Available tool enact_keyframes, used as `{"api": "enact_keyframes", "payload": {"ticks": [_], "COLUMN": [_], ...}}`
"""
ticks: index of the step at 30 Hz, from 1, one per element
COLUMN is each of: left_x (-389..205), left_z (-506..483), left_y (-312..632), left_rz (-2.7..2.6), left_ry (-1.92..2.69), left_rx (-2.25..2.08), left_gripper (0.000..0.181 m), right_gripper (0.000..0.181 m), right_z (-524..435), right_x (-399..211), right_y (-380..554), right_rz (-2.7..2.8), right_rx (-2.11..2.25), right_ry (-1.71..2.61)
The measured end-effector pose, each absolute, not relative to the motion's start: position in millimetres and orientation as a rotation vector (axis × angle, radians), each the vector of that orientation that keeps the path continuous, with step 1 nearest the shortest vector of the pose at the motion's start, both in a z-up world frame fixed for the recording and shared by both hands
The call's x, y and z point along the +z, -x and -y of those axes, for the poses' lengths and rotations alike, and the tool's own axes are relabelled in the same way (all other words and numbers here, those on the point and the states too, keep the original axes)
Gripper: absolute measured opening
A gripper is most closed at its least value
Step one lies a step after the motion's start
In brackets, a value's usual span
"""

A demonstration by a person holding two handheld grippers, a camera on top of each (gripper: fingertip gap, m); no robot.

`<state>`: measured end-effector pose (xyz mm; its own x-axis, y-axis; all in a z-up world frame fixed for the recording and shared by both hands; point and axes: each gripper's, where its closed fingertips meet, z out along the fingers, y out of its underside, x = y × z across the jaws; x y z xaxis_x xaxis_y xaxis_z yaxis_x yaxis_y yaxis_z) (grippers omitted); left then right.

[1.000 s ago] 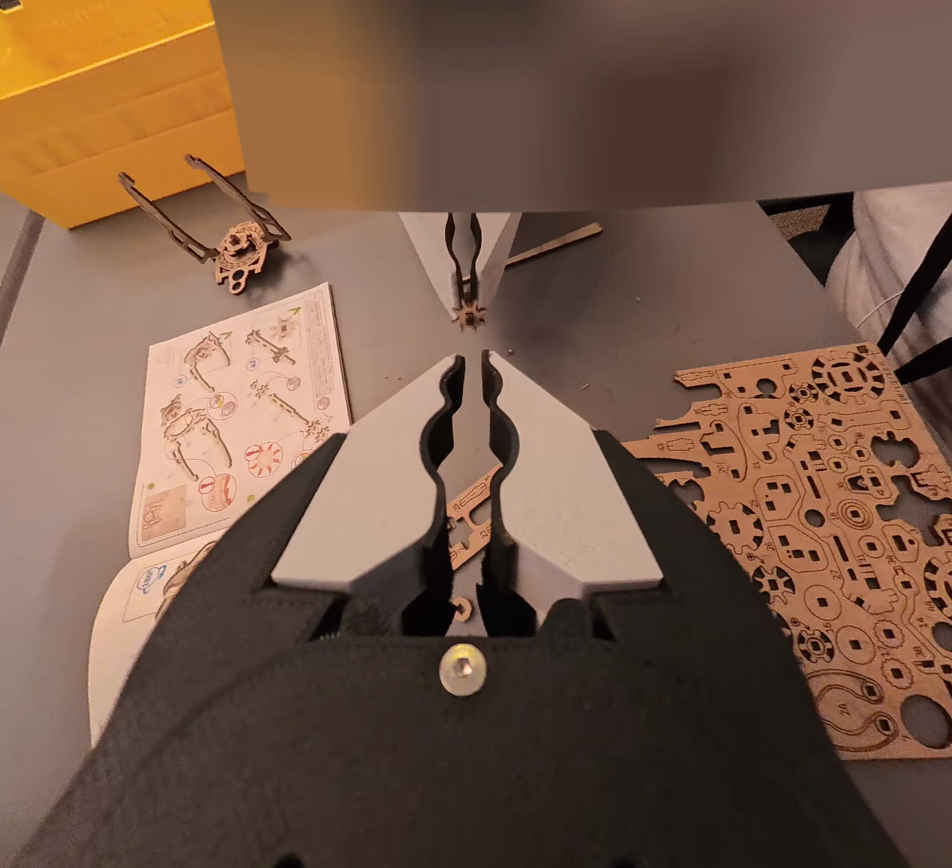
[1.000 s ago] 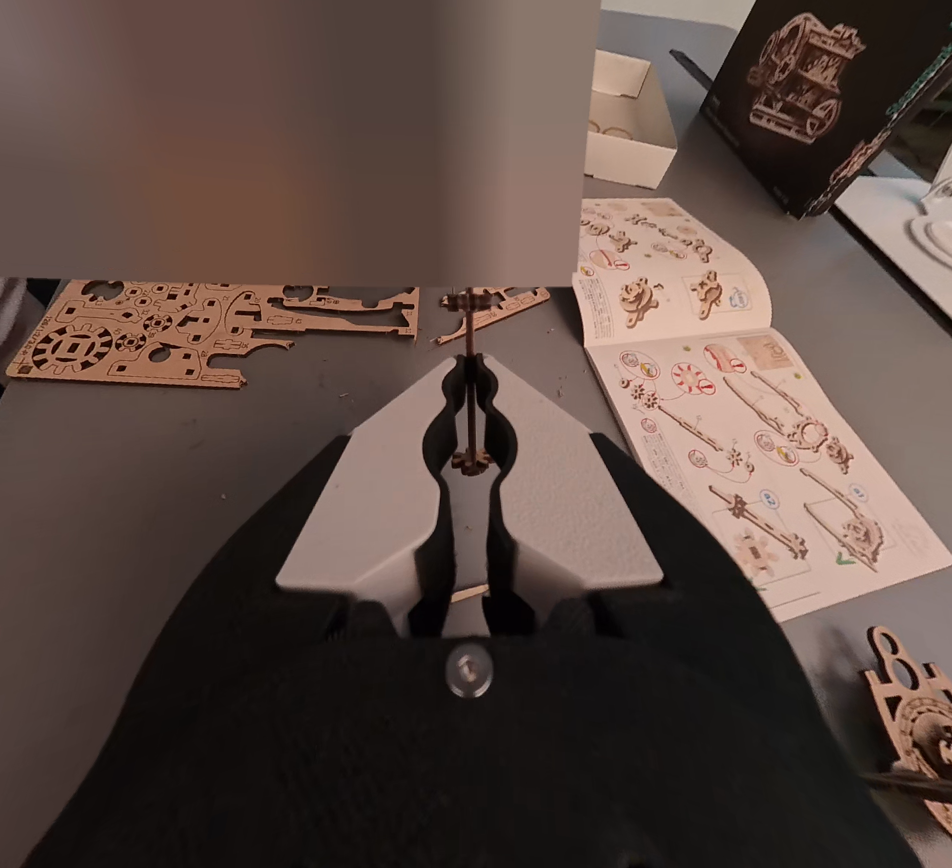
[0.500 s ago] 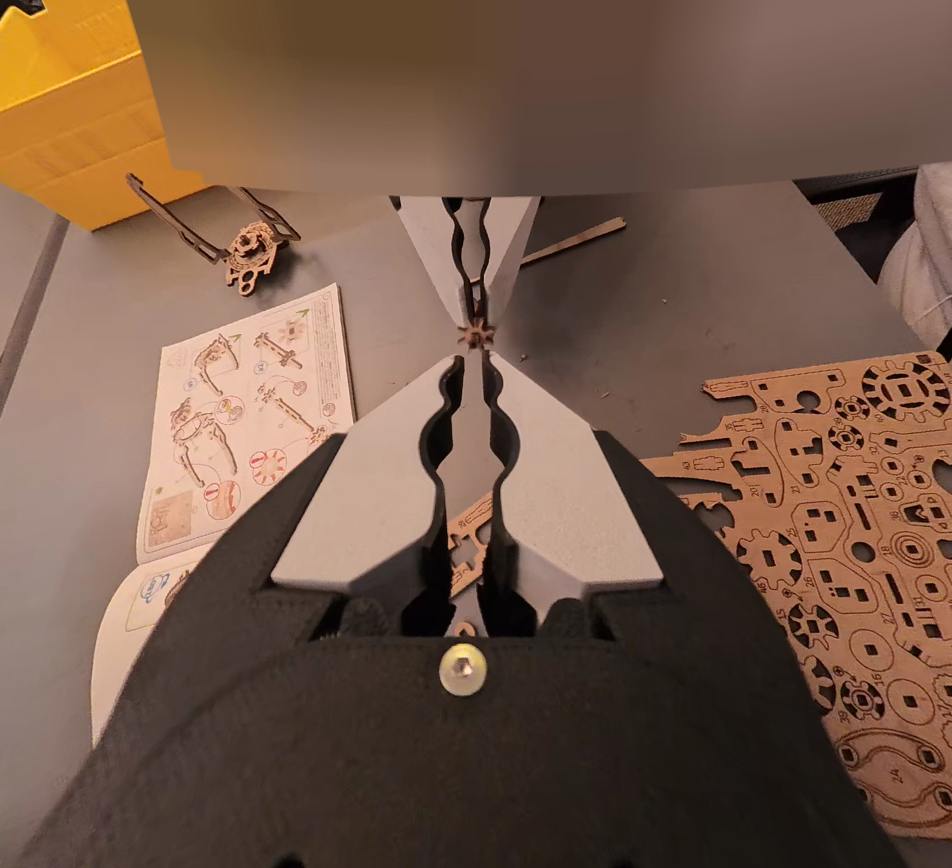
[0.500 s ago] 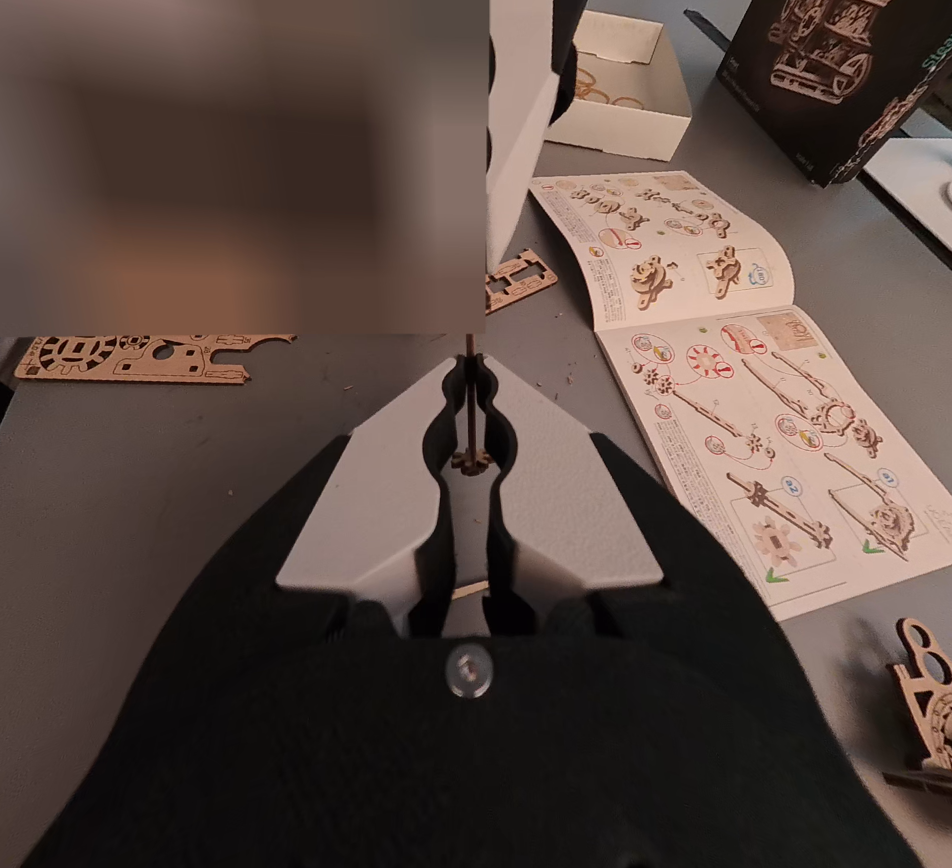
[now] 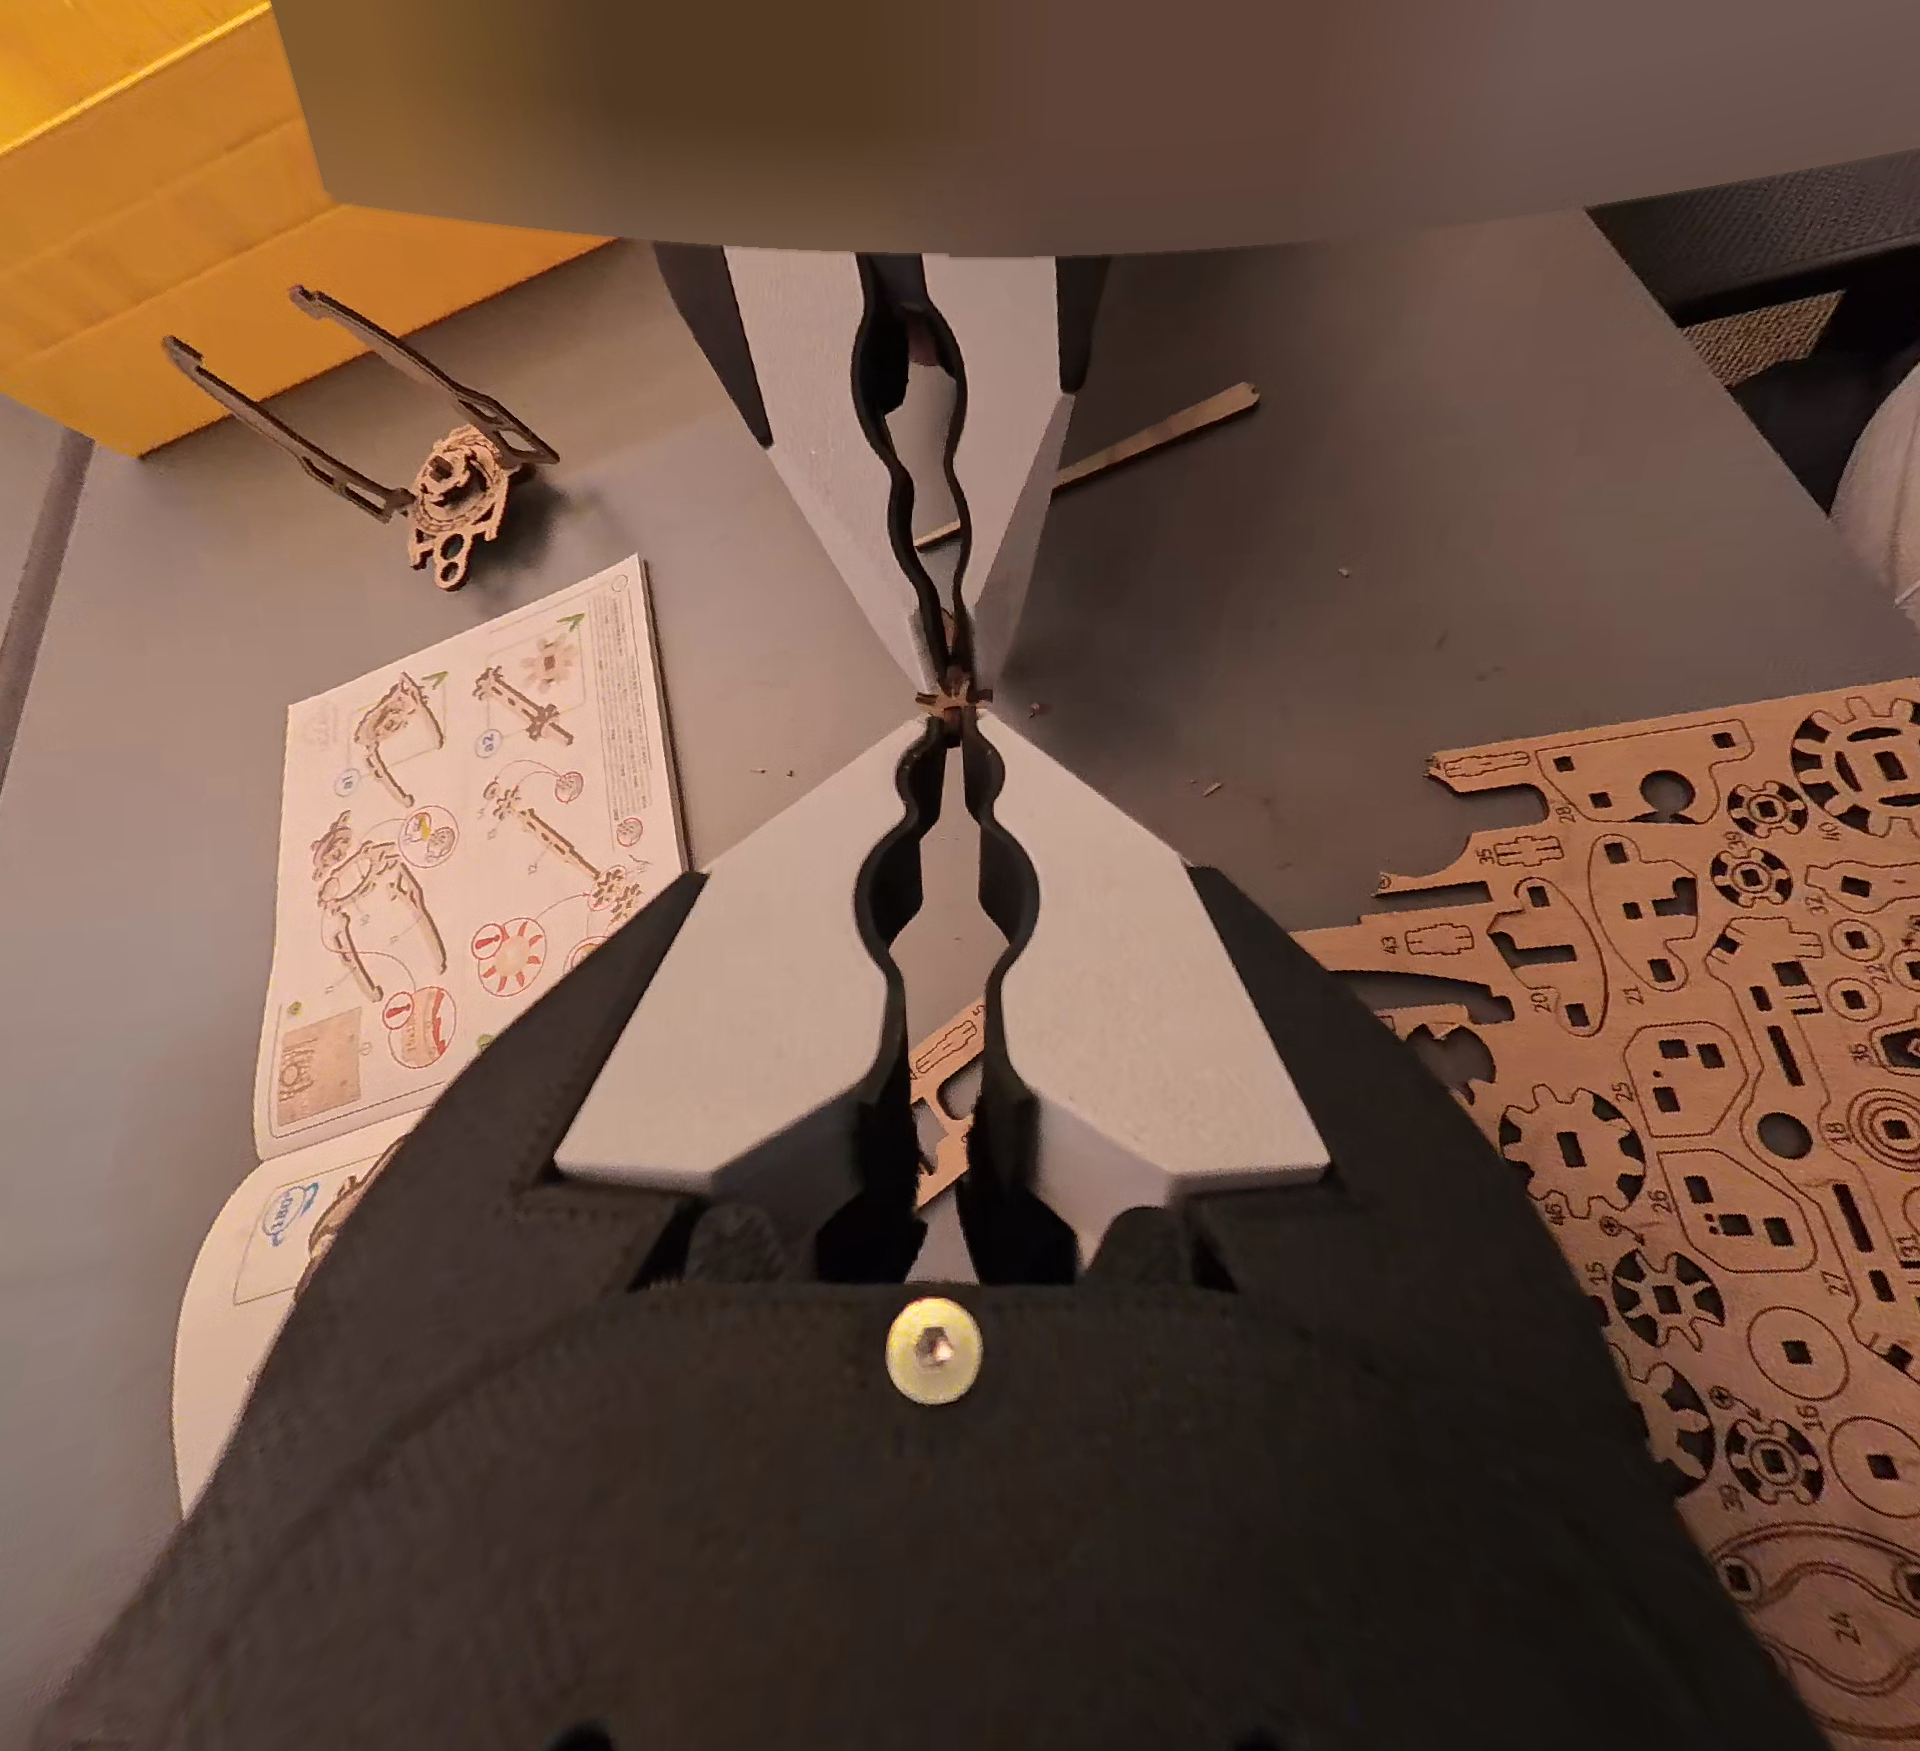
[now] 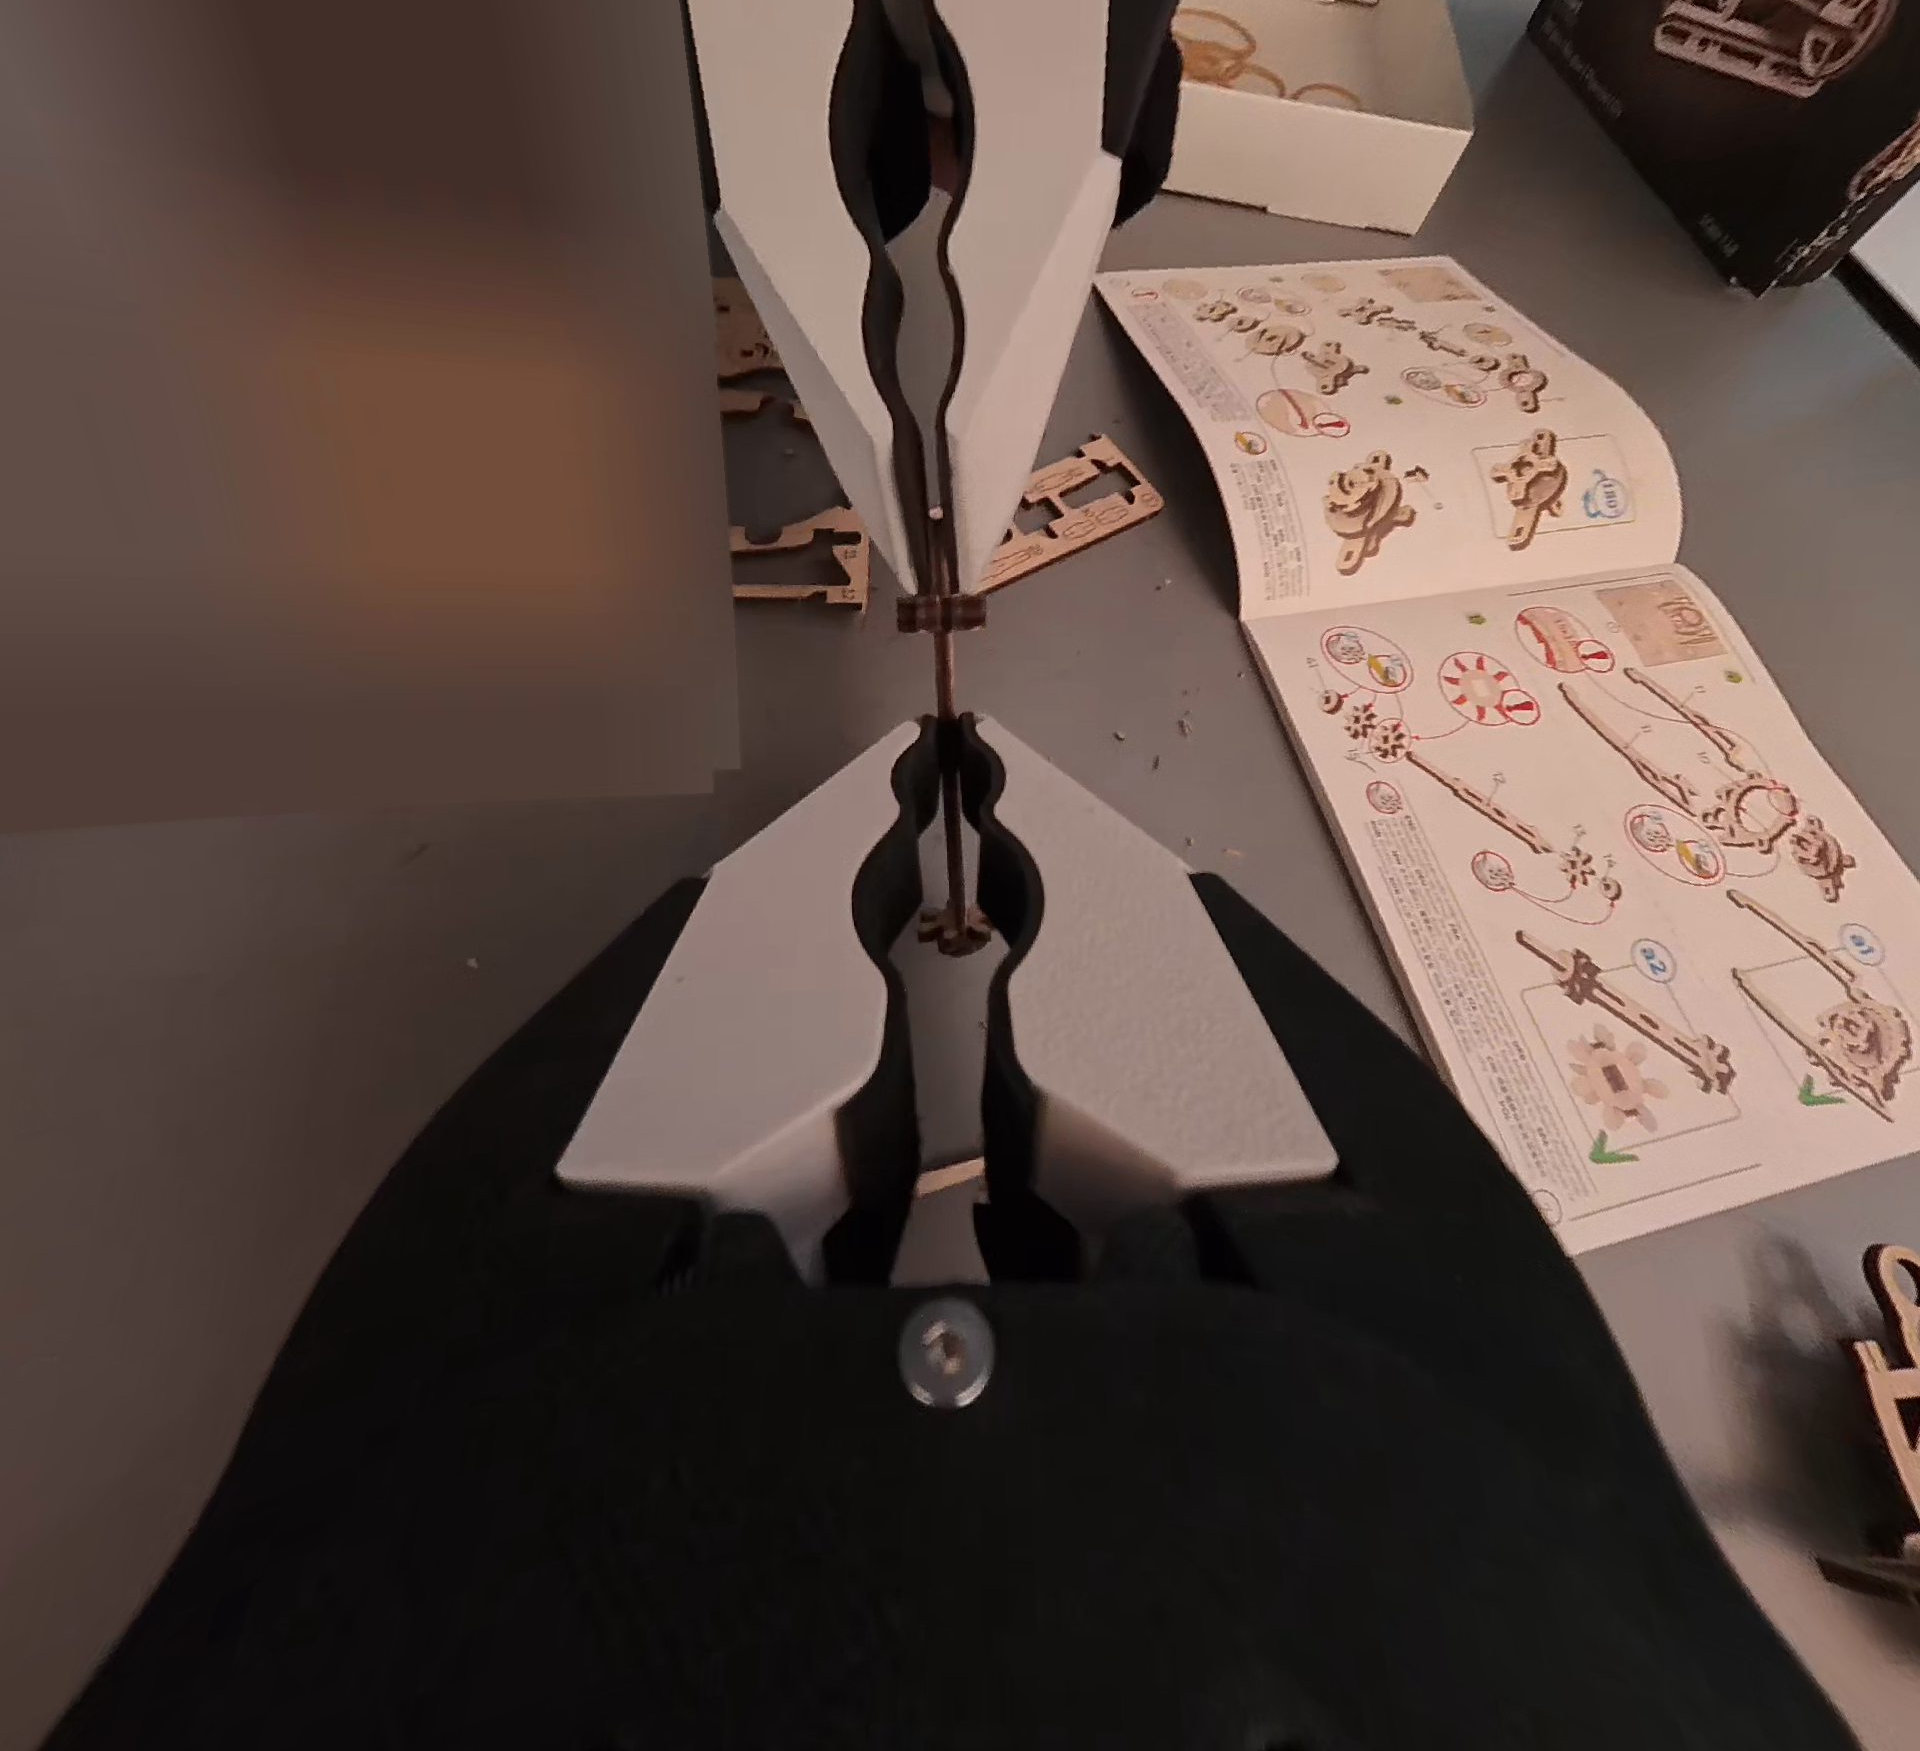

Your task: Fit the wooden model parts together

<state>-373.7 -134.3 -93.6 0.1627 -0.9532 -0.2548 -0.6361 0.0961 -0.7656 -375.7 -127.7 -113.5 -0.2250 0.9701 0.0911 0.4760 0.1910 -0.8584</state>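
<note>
Bringing the two wooden pieces tip to tip above the table

My right gripper [image 6: 940,735] is pinching a thin stick [image 6: 943,683]; my left gripper [image 5: 943,737] is closing on its small gear [image 6: 940,612]. If I'm pushing off-axis, the stick is likely snapping or the gear slipping out.

Two grippers were in view: the left gripper [image 5: 943,737] and the right gripper [image 6: 940,725]. One wooden axle [image 6: 943,678] carried two small gears [image 6: 939,612], and one punched wooden sheet [image 5: 1683,1078] lay on the table. One open instruction booklet [image 6: 1507,683], one yellow box [image 5: 135,143], one white box [image 6: 1320,70], one black carton [image 6: 1756,28] and one partly built subassembly [image 5: 447,496] were also present.
</note>
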Motion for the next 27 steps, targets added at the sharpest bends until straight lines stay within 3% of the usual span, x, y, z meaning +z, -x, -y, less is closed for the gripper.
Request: {"api": "enact_keyframes", "payload": {"ticks": [9,14,27], "left_x": [-63,-65,-88], "left_z": [132,130,126], "left_y": [374,374,371], "left_rz": [-1.402,-1.378,-1.264], "left_ry": [1.563,1.564,1.626], "left_rx": [-0.663,-0.683,-0.872], "left_gripper": [0.000,0.000,0.000], "right_gripper": [0.011,0.000,0.000], "right_z": [120,124,123], "right_x": [-98,-81,-100], "right_y": [376,375,372], "right_rz": [1.705,1.667,1.714], "right_rx": [1.029,1.080,1.115], "right_ry": [1.341,1.249,1.383]}}
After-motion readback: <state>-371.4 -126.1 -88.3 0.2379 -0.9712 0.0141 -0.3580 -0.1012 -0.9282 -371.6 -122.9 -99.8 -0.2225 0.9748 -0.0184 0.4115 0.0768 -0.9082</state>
